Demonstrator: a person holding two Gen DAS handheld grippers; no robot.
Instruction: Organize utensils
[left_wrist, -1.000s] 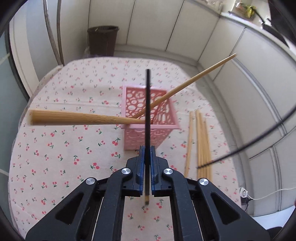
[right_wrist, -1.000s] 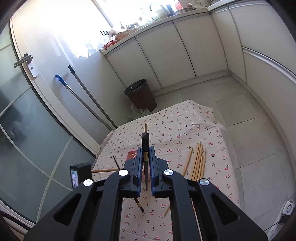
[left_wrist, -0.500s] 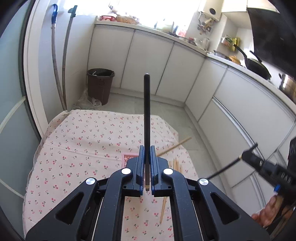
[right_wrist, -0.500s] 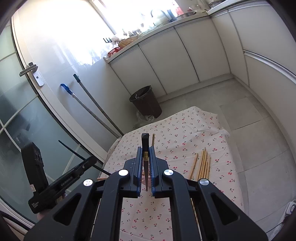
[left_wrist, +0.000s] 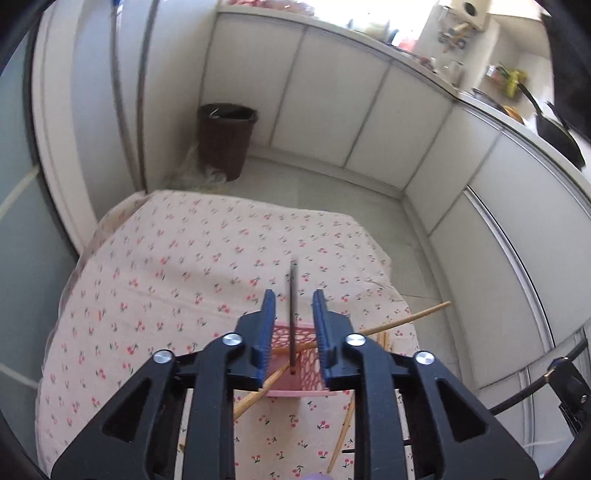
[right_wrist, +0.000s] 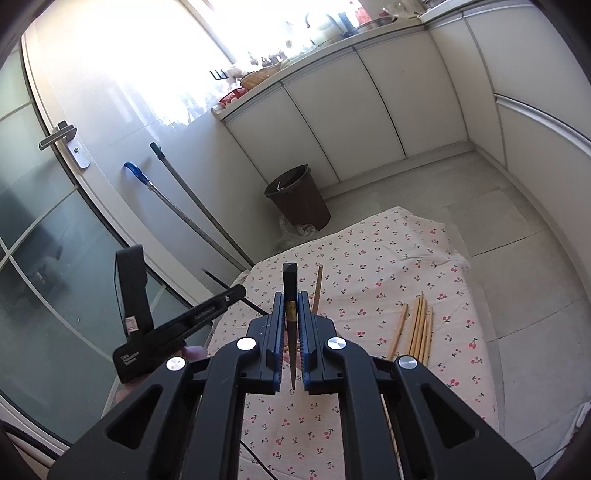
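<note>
Over the counter (left_wrist: 155, 280) with its cherry-print cloth, the left tool (left_wrist: 293, 334) hangs above a pink perforated plastic basket (left_wrist: 295, 384), its blue pads parted and touching nothing; its jaws have just been opening. A slim dark chopstick (left_wrist: 293, 314) stands between them, its lower end down inside the basket, so it looks dropped there tip-first on purpose, the basket being the holder for all the sticks. One long bamboo chopstick (left_wrist: 399, 323) already leans across the basket, slanting out over its rim because it is far longer than the basket is deep. To the right, the right tool (right_wrist: 291, 343) is clenched on another dark chopstick (right_wrist: 290, 295), pinched about midway so that it points straight out along the fingers, which should make it easy to aim downward into the basket. From that side I can also see the left tool's black body with part of a hand (right_wrist: 192, 352) behind it. Several loose bamboo chopsticks (right_wrist: 417, 330) lie together on the cloth, well apart from the basket, waiting their turn. I would judge the sorting is at an early stage, with the right-hand stick next to go in.
</note>
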